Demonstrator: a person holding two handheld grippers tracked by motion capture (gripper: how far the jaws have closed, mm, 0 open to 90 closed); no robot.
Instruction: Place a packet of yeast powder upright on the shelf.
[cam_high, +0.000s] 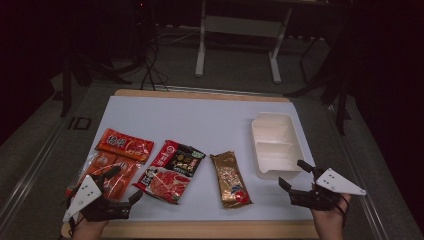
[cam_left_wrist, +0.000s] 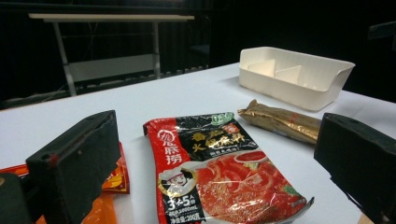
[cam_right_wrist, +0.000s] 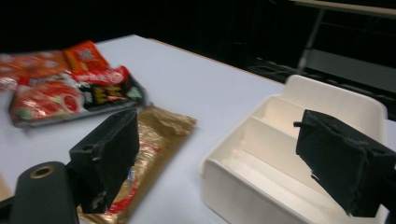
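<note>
While both sets of fingers stand released, we note the gold packet (cam_high: 230, 180) lies lengthwise near-to-far, nearer our right gripper (cam_high: 296, 181) than left gripper (cam_high: 121, 183).

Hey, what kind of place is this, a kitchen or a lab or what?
Probably a lab or recording studio, not a kitchen: a dark room, a white-topped table on grey carpet, cables on the floor, and a bare white frame stand behind.

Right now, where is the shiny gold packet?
In the high view, the shiny gold packet lies right of centre, between the red-and-black sauce pouch and the white divided tray.
</note>
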